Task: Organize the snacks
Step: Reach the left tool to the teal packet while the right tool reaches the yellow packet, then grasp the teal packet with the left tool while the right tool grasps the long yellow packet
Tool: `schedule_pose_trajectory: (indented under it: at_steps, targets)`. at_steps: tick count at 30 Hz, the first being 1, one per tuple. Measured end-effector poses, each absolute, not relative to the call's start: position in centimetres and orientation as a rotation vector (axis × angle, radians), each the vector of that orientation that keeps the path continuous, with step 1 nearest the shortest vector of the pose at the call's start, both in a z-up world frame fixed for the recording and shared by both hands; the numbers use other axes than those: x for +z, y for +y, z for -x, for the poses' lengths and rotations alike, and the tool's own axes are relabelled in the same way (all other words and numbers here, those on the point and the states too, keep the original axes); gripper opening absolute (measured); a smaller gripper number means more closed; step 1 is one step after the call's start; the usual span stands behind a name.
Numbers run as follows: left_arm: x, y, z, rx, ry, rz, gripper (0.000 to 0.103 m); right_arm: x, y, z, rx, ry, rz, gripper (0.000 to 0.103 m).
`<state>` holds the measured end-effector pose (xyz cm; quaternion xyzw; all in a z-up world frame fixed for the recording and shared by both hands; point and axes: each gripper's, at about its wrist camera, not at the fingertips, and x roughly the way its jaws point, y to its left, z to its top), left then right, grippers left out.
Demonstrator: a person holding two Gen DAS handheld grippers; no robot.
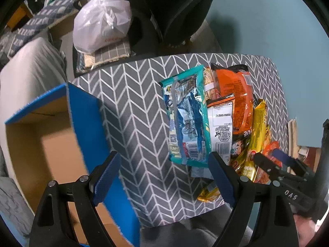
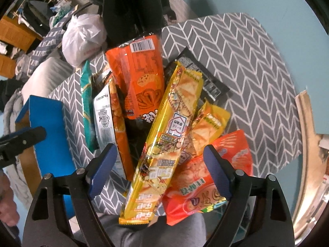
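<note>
A pile of snack packs lies on a grey chevron-cloth table (image 1: 135, 107). In the left wrist view a teal-and-blue pack (image 1: 187, 119) lies at the pile's left, beside a white pack (image 1: 221, 127), an orange bag (image 1: 238, 94) and a yellow pack (image 1: 258, 127). An open blue cardboard box (image 1: 51, 135) stands left of the table. My left gripper (image 1: 164, 177) is open and empty over the cloth between box and pile. My right gripper (image 2: 159, 170) is open, its fingers on either side of a long yellow cracker pack (image 2: 168, 135), above a red-orange bag (image 2: 207, 185). The orange bag (image 2: 141, 76) lies behind.
A white plastic bag (image 1: 102, 22) sits on a stool behind the table. A grey cushion (image 1: 26, 72) lies at the left. A black pack (image 2: 205, 78) lies under the pile. A wooden round rim (image 2: 308, 144) is at the right. The blue box also shows in the right wrist view (image 2: 49, 127).
</note>
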<state>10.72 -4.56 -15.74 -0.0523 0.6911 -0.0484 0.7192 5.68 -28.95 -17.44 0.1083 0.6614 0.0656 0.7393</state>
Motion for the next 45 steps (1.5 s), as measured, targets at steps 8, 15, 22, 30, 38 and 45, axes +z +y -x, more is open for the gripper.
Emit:
schedule_pose_trajectory:
  at_steps: [8, 15, 22, 30, 38, 45]
  targets:
    - [-17.5, -5.3, -11.5, -0.082, 1.55, 0.137, 0.088, -19.0, -28.9, -6.0, 0.129, 1.481, -0.24, 0.082]
    - [-18.7, -6.2, -12.5, -0.077, 1.565, 0.114, 0.088, -20.3, -29.1, -6.7, 0.132, 1.491, -0.234, 0.074]
    - [-20.4, -6.7, -13.6, -0.066, 1.606, 0.123, 0.088, -20.1, -30.3, -6.9, 0.138, 1.472, -0.286, 0.044]
    - [-22.1, -7.4, -15.1, -0.047, 1.633, 0.148, 0.088, -18.4, -32.3, -6.0, 0.168, 1.44, -0.286, 0.041]
    - [-24.0, -7.1, -16.1, -0.041, 1.656, 0.17, 0.088, -16.5, -33.3, -6.6, 0.204, 1.41, -0.254, 0.041]
    - [-25.1, -5.2, -16.5, -0.03, 1.654, 0.214, 0.088, -15.0, -33.1, -7.3, 0.234, 1.394, -0.237, 0.041]
